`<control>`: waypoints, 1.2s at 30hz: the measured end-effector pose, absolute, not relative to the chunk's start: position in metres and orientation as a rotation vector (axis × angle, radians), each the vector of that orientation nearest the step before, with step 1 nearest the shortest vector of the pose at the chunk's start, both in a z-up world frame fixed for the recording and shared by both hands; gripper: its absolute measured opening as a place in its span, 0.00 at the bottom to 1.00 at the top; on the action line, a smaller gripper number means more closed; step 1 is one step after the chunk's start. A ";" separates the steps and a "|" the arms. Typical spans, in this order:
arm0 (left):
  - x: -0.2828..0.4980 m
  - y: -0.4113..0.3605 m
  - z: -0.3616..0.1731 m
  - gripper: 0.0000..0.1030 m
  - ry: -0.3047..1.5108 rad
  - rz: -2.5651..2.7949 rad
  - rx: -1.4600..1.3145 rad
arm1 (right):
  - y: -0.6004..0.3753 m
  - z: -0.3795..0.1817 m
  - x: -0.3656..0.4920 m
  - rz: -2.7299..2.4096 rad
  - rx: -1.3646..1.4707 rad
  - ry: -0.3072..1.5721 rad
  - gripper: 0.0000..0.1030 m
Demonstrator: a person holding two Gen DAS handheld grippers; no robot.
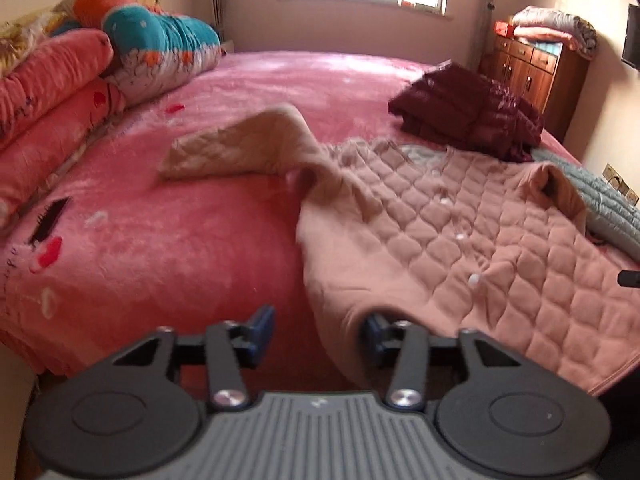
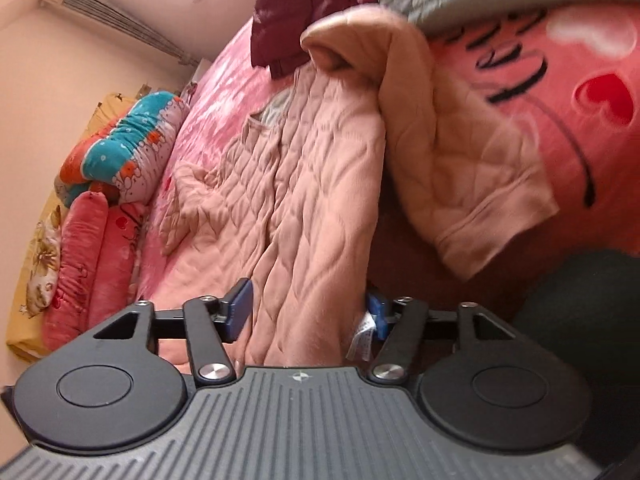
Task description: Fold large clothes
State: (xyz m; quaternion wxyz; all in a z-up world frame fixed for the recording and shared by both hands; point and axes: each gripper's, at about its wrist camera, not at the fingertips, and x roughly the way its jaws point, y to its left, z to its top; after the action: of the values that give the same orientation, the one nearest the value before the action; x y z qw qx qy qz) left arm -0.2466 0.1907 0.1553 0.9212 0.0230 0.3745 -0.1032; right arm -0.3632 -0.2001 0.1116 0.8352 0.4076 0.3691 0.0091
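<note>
While angled down over the near edge of the bed, caught the left gripper [image 1: 316,332] with jaws apart and nothing pinched, its right-hand pad just beside the hem of the quilted pink jacket [image 1: 460,240]. Caught the right gripper [image 2: 308,312] likewise spread wide, with jacket cloth lying between the pads but not squeezed by either.

Pictured the jacket face up on the pink bed cover [image 1: 180,260], hem nearest both tools, collar farthest, so that its long axis ran straight ahead of the right gripper and ahead and rightward of the left. Showed one sleeve [image 1: 240,144] flung out ahead and to the left of the left gripper, well apart from it. Showed the other sleeve [image 2: 460,168] draped just to the right of the right gripper, cuff hanging toward it.

Beyond the collar, showed a maroon garment [image 1: 472,116] and a grey quilted piece [image 1: 600,196].

Judged likely to turn on the sleeves next: nearer reach for the right hand, longer stretch forward for the left.
</note>
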 end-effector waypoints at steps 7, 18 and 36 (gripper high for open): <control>-0.261 0.188 0.187 0.59 0.631 -0.222 0.001 | -0.230 0.121 -0.377 -0.118 0.795 0.680 0.97; -0.236 0.109 0.175 0.64 0.607 -0.395 -0.091 | -0.286 0.085 -0.350 -0.320 0.786 0.717 0.85; -0.216 0.027 0.134 0.72 0.704 -0.481 -0.045 | -0.301 0.044 -0.294 -0.197 0.763 0.942 0.97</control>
State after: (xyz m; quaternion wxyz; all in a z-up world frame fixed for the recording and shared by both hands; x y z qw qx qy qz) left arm -0.2156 0.0268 0.1343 0.9103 -0.0217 0.3412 -0.2333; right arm -0.2939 -0.3009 0.0441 0.8174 0.3578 0.4419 -0.0923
